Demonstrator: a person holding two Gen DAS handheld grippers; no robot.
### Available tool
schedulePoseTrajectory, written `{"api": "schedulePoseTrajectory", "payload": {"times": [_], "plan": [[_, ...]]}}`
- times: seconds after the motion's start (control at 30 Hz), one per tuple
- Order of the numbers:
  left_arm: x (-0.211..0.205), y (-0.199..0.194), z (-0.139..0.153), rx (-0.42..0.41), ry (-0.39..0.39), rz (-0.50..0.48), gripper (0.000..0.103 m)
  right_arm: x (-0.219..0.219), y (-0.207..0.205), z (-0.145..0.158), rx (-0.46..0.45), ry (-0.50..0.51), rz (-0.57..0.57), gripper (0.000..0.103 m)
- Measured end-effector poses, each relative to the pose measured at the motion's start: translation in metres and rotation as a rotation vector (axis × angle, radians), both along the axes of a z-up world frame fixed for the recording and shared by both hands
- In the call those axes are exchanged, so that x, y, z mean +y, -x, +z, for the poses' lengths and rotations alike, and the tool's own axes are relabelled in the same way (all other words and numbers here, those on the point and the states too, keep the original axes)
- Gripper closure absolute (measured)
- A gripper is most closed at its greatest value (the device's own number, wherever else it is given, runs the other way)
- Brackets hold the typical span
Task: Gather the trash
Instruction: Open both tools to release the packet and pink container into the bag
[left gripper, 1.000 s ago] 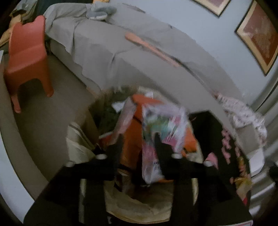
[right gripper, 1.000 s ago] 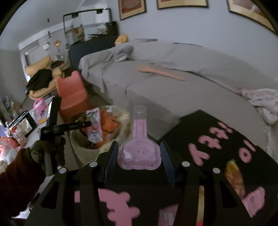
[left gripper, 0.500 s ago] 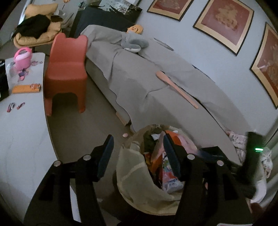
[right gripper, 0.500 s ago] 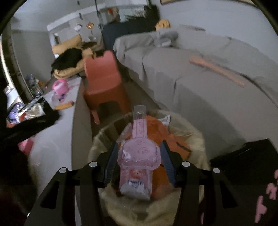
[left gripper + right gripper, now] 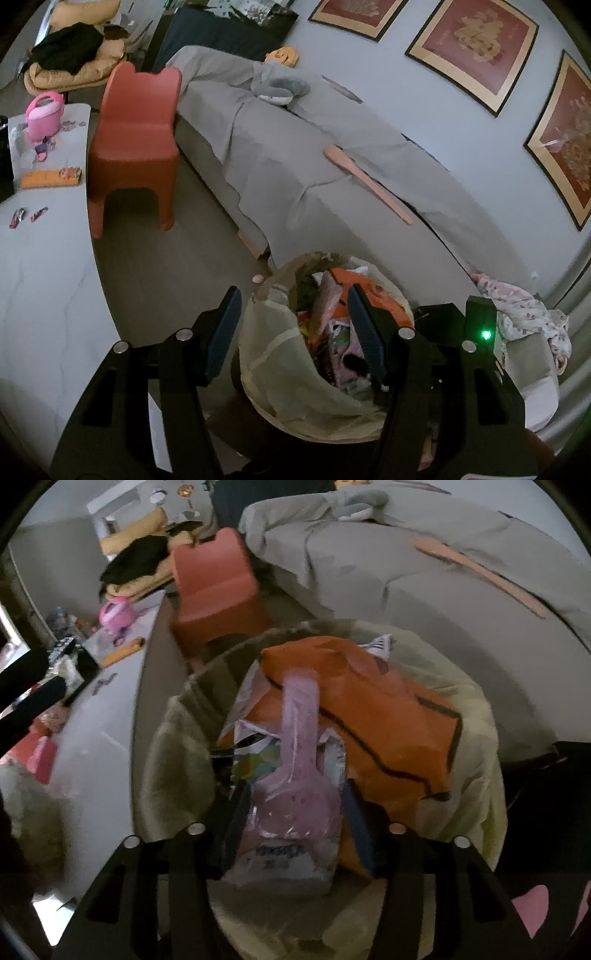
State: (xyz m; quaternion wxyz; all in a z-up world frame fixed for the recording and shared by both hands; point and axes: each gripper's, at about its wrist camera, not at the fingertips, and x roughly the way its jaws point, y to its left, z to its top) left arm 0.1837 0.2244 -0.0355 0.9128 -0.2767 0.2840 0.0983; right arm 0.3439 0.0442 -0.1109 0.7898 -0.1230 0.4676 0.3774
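Pink wrapper (image 5: pixel 295 775) pinched in right hand-held gripper (image 5: pixel 291 812) over bin (image 5: pixel 480 775); left hand-held gripper (image 5: pixel 295 325) spread, empty.

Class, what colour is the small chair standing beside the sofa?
Reddish-orange; the small chair shows best in the left wrist view.

A pink plastic blister pack (image 5: pixel 295 775) lies atop the overfull lined trash bin (image 5: pixel 476 775).

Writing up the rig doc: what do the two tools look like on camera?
Both match: matte black bodies with slotted cut-outs and round silver screw heads. The left tool has dark blue ribbed pads; the right tool has similar dark pads, blurred. A green LED glows on a black unit in the left view. No cables visible.
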Motion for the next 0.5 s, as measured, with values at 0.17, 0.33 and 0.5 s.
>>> {"api": "schedulePoseTrajectory", "payload": {"times": [0.17, 0.33, 0.5], "plan": [[-0.007, 0.007, 0.019, -0.031, -0.035, 0.012, 0.046, -0.021, 0.011, 0.026, -0.064, -0.042, -0.032, 0.026], [-0.028, 0.008, 0.029, -0.047, -0.048, -0.018, 0.044, -0.063, 0.027, 0.069, -0.147, -0.094, -0.072, 0.026], [-0.073, 0.0, 0.029, -0.048, -0.061, -0.125, 0.043, -0.129, 0.06, 0.107, -0.27, -0.058, -0.159, 0.025]]}}
